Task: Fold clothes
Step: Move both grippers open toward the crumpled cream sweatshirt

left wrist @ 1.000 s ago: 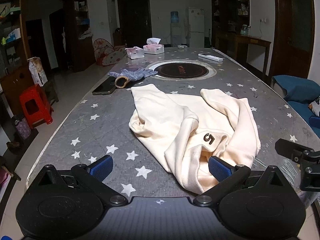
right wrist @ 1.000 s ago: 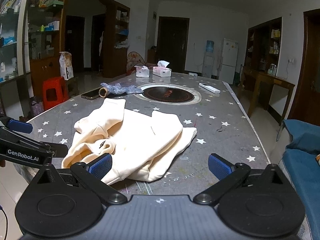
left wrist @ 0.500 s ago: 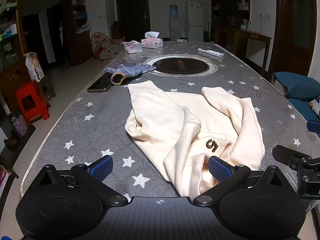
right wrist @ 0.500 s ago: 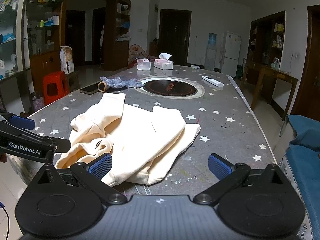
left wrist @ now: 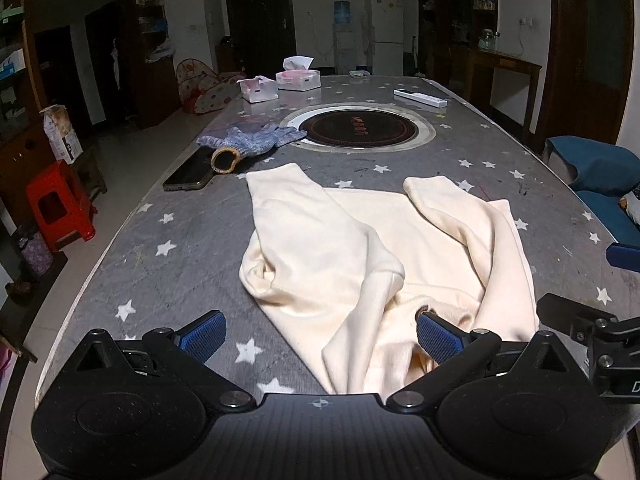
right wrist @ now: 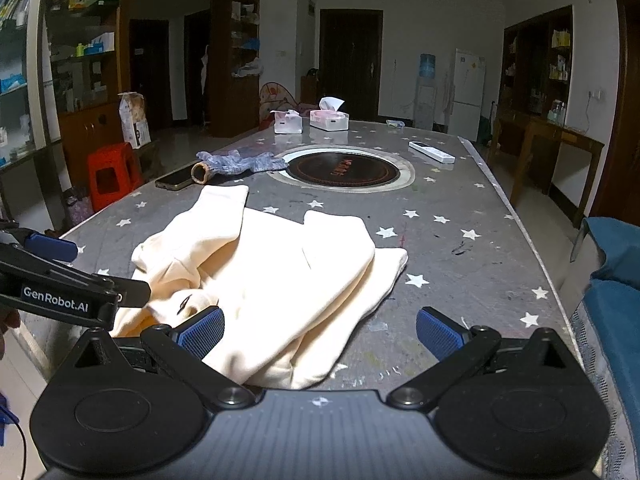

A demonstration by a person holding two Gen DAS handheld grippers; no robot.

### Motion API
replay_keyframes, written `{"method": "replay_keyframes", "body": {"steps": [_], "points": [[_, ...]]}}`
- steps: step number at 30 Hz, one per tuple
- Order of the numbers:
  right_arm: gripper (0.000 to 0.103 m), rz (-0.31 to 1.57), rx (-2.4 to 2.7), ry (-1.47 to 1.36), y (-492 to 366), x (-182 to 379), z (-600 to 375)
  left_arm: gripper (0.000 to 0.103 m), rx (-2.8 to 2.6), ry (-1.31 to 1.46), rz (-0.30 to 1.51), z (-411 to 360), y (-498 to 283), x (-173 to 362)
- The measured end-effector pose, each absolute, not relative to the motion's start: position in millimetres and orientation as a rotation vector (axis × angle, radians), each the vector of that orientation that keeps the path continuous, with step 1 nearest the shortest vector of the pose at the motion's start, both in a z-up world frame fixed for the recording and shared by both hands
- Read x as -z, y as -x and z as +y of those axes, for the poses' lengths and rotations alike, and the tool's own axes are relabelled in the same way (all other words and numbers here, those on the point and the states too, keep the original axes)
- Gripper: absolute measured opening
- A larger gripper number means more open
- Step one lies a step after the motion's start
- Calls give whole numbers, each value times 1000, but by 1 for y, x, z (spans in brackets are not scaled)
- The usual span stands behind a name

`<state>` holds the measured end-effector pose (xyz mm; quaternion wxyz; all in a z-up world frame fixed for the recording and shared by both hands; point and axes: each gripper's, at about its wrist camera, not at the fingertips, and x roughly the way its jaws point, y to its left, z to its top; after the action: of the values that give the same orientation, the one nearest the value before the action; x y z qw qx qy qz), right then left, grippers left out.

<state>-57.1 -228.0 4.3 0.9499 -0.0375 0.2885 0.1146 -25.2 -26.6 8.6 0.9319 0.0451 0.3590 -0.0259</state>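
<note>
Likely soft, light and limp: cream sweatshirt (left wrist: pixel 372 256), best gripped at the near hem and outer edges rather than the bunched middle. Crumpled on the star-patterned surface (left wrist: pixel 192 240), sleeves thrown across the body, near edge spilling over the rim. Left gripper (left wrist: pixel 320 330) and right gripper (right wrist: pixel 320 328) poised at that edge, jaws spread wide, holding nothing.
</note>
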Motion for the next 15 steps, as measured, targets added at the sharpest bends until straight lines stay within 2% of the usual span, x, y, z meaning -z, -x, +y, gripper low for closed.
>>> {"method": "replay_keyframes", "body": {"steps": [9,15], "points": [[102,617,-226,41,32,-2,-233,103,69,-99,739,-30,3,-11],[94,642,-226,22,16,2,-236,103,84,-107,740,-32,-11,-11]]}}
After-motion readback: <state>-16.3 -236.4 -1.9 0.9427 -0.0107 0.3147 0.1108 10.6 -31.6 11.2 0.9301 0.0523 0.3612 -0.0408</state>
